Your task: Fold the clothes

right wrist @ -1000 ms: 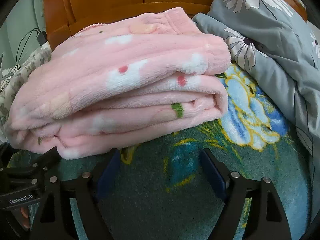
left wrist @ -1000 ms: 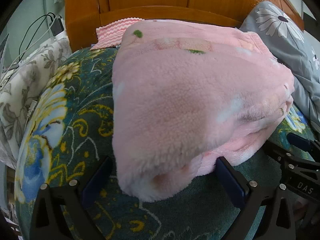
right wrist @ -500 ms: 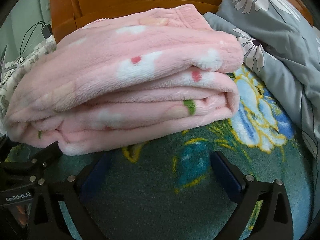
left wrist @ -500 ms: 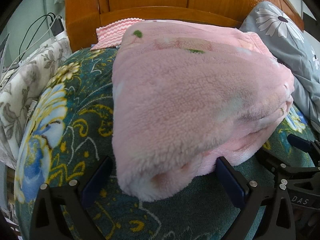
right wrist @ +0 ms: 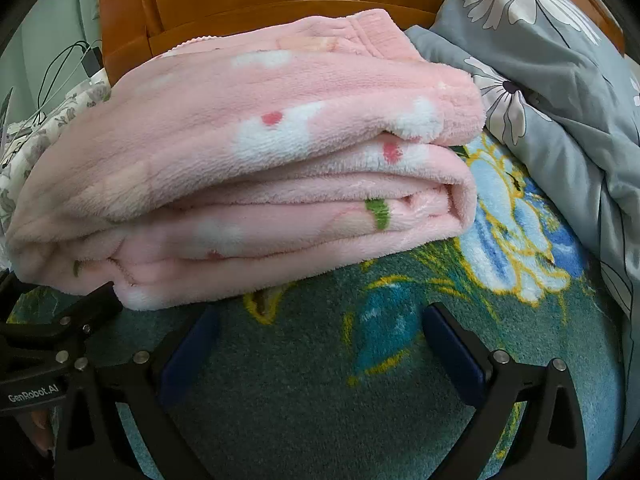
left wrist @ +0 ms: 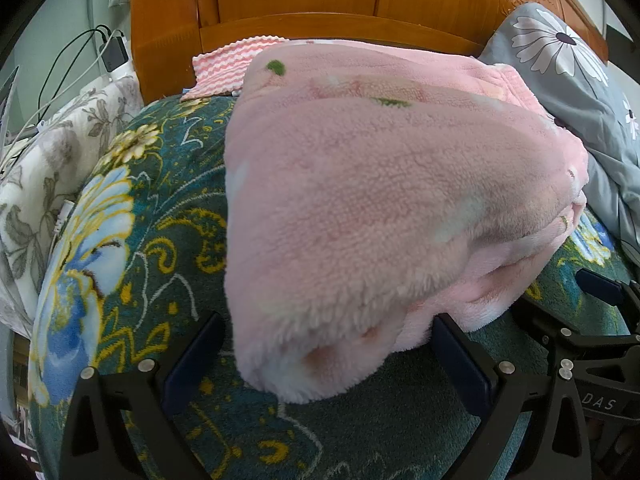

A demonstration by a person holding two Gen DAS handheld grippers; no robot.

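Observation:
A folded pink fleece garment (left wrist: 384, 200) with white, red and green marks lies in several layers on the dark green floral blanket (left wrist: 160, 264). It also shows in the right wrist view (right wrist: 256, 168). My left gripper (left wrist: 326, 344) is open, with its jaws standing either side of the garment's near corner, which sits between them. My right gripper (right wrist: 320, 332) is open and empty over the green blanket (right wrist: 320, 392), just in front of the folded stack's near edge. The right gripper also shows at the right edge of the left wrist view (left wrist: 600, 320).
A wooden headboard (left wrist: 360, 4) stands behind. A grey flowered duvet (right wrist: 560, 80) lies at the right. A white and grey leaf-print cloth (left wrist: 44, 176) lies at the left, with cables and a charger (left wrist: 114, 54) beyond. A pink wavy-striped cloth (left wrist: 224, 68) lies behind the garment.
The right wrist view has drawn back and shifted a little, so the folded stack sits higher and further from the right gripper. The left gripper has barely moved.

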